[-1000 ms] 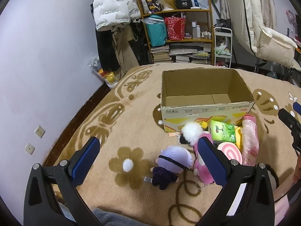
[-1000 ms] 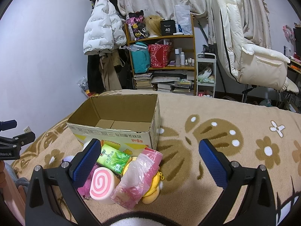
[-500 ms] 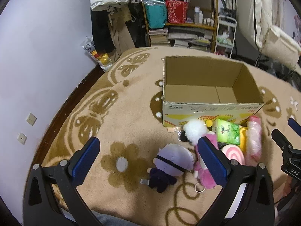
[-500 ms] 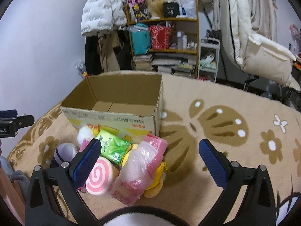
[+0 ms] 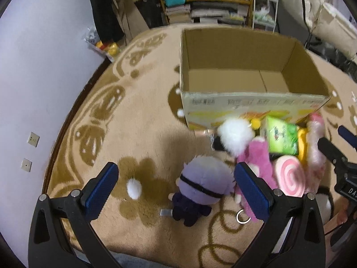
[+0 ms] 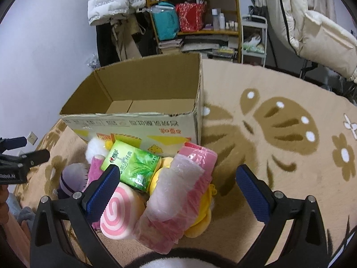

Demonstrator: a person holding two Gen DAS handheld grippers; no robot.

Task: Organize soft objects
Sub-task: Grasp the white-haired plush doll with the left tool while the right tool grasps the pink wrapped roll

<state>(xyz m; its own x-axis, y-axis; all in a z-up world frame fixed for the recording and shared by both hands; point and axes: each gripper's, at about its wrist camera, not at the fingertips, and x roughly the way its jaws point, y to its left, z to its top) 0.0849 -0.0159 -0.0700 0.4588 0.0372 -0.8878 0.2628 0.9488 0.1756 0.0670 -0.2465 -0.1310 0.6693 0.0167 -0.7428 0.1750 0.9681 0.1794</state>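
An open, empty cardboard box [image 5: 245, 102] stands on the tan carpet; it also shows in the right wrist view [image 6: 142, 122]. In front of it lies a heap of soft things: a purple-haired doll [image 5: 198, 189], a white pompom [image 5: 235, 137], a pink plush [image 5: 258, 158], a green tissue pack [image 6: 131, 165], a pink swirl cushion [image 6: 118, 214], a pink plastic-wrapped bundle [image 6: 178, 192] and a yellow plush [image 6: 200, 218]. My left gripper [image 5: 176, 192] is open above the doll. My right gripper [image 6: 176, 192] is open above the pink bundle.
A lilac wall [image 5: 33, 67] with sockets runs along the left. Cluttered shelves [image 6: 200, 17], hanging coats [image 6: 116, 0] and a white padded chair [image 6: 312, 22] stand behind the box. Flower-patterned carpet [image 6: 290, 134] spreads to the right.
Both grippers have tilted downward and moved in closer over the heap. The box and soft things now look larger. Both stay open; nothing has been grasped.
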